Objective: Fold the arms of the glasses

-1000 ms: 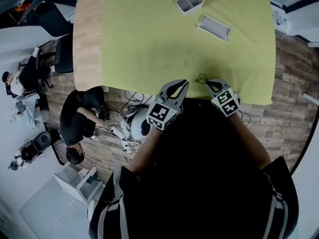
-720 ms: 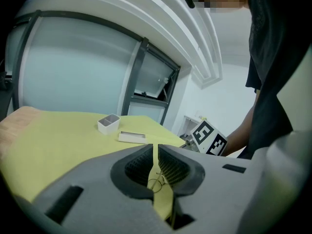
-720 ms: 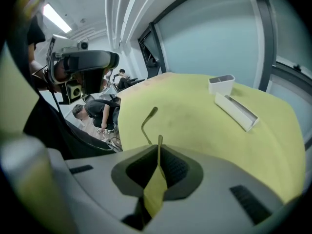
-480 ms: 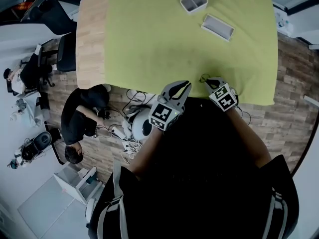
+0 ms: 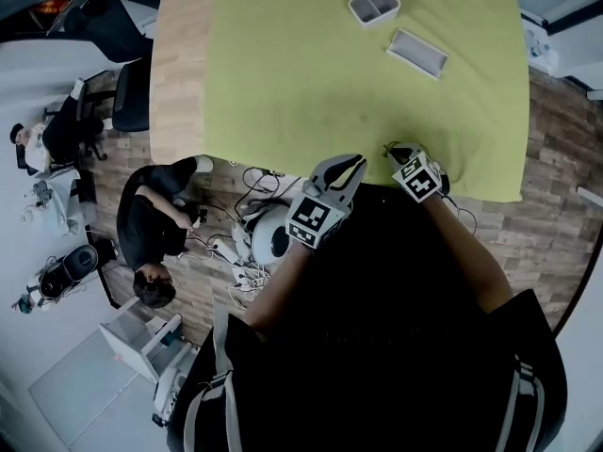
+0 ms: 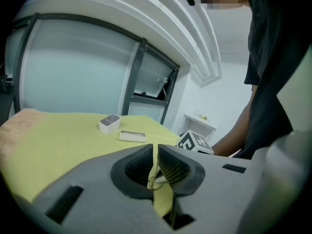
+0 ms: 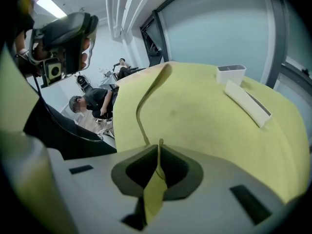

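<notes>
The glasses (image 5: 385, 147) are thin wire ones, held just over the front edge of the yellow-green tablecloth (image 5: 311, 73). My right gripper (image 5: 394, 151) is shut on them. In the right gripper view a thin arm (image 7: 142, 106) rises out of the shut jaws (image 7: 160, 147) and curves up to the left. My left gripper (image 5: 350, 161) hovers a little to the left of the glasses, apart from them, with its jaws shut on nothing. Through the slit between its pads (image 6: 170, 167) I see part of the wire frame (image 6: 156, 180) and the right gripper's marker cube (image 6: 195, 143).
A white two-compartment box (image 5: 374, 5) and a flat white case (image 5: 417, 53) lie at the far right of the cloth. Bare wood (image 5: 179, 73) shows at the table's left. On the floor to the left are a crouching person (image 5: 155, 234), cables and a round white device (image 5: 268, 238).
The right gripper has shifted slightly left and further over the table with the glasses. The left gripper has hardly moved. The head camera has drifted a little.
</notes>
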`<act>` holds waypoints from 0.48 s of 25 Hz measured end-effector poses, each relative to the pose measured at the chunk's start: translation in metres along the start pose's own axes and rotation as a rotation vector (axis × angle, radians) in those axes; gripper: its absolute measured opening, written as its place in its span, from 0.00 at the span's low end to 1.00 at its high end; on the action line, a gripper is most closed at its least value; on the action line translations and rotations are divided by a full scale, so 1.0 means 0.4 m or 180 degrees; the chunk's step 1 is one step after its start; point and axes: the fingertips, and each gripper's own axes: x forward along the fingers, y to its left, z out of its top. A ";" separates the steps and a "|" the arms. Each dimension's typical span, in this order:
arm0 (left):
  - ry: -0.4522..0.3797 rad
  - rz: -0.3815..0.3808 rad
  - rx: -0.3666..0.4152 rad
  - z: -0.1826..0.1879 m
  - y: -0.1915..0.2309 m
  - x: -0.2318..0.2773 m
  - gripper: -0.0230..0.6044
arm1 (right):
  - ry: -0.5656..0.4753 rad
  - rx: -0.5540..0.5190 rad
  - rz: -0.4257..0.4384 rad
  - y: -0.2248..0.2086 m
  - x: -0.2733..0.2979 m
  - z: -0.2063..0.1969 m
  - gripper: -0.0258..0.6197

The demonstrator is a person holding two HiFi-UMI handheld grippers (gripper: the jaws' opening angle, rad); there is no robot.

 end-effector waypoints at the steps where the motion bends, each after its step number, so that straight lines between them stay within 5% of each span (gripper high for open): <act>1: 0.0005 0.0007 0.0002 -0.001 -0.001 -0.003 0.07 | 0.0028 -0.0018 0.0006 0.001 0.006 -0.003 0.09; 12: 0.0047 0.0065 0.0018 0.001 0.010 -0.015 0.07 | 0.0152 -0.0050 0.0116 0.010 0.051 -0.031 0.09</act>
